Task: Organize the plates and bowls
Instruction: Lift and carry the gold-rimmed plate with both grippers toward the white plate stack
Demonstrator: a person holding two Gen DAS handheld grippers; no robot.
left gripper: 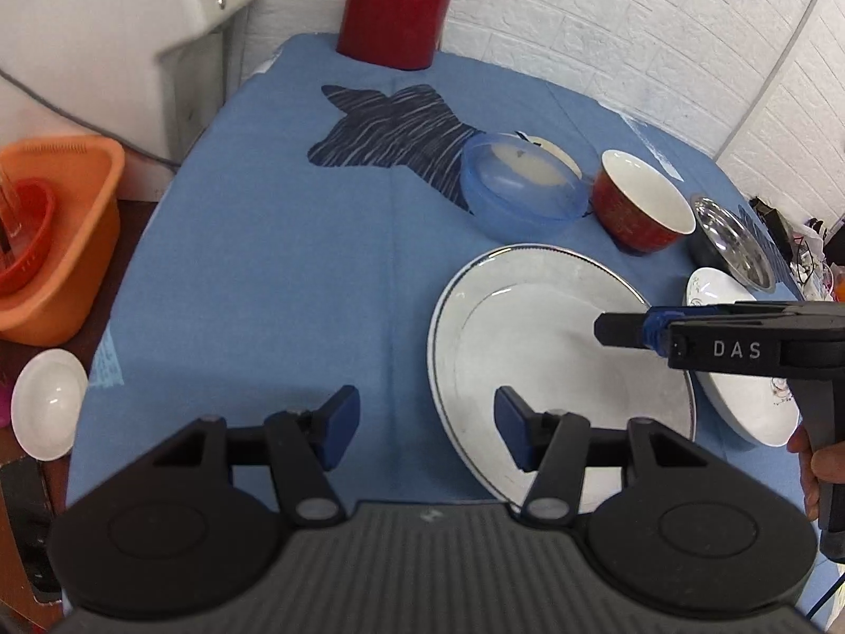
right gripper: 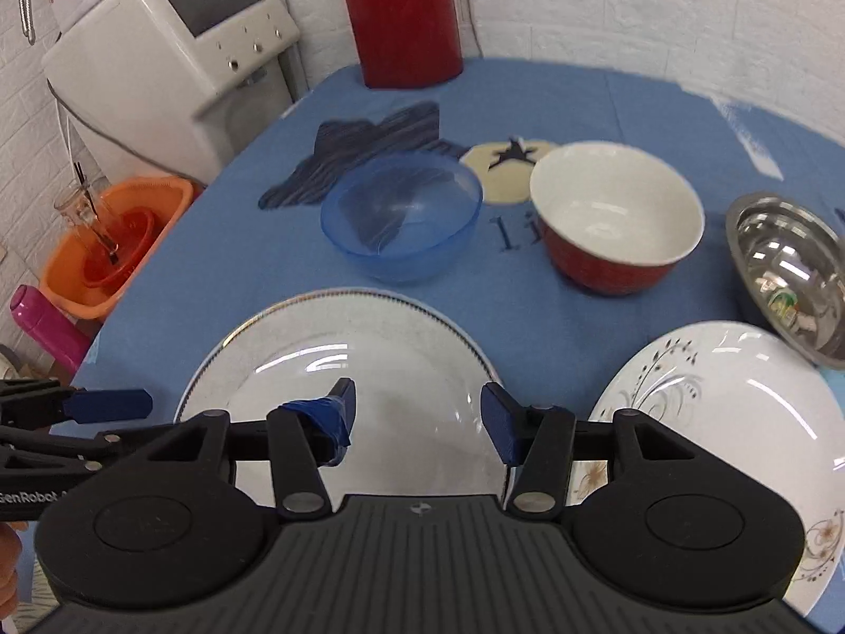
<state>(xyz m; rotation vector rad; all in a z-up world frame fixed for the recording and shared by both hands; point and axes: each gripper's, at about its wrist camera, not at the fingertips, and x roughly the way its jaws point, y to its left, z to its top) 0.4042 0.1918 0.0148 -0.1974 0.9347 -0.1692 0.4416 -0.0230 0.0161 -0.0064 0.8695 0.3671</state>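
Right wrist view: we count two glossy round plates, a plain white plate (right gripper: 343,370) and a flower-patterned plate (right gripper: 739,422), beside three bowls on the blue-clothed counter (right gripper: 237,243): a clear blue plastic bowl (right gripper: 401,216), a red ceramic bowl (right gripper: 615,222), a steel bowl (right gripper: 792,274). Both our left hand-held gripper (left gripper: 425,433) and right hand-held gripper (right gripper: 417,417) gape wide, empty, over the white plate.

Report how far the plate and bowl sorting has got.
Nothing looks stacked yet. The translucent blue plastic bowl, the red bowl with white inside, the steel bowl, the rimmed white plate and the floral white plate each sit apart on the blue tablecloth. The left gripper and right gripper hang open, empty, over the rimmed plate. All grouping remains.
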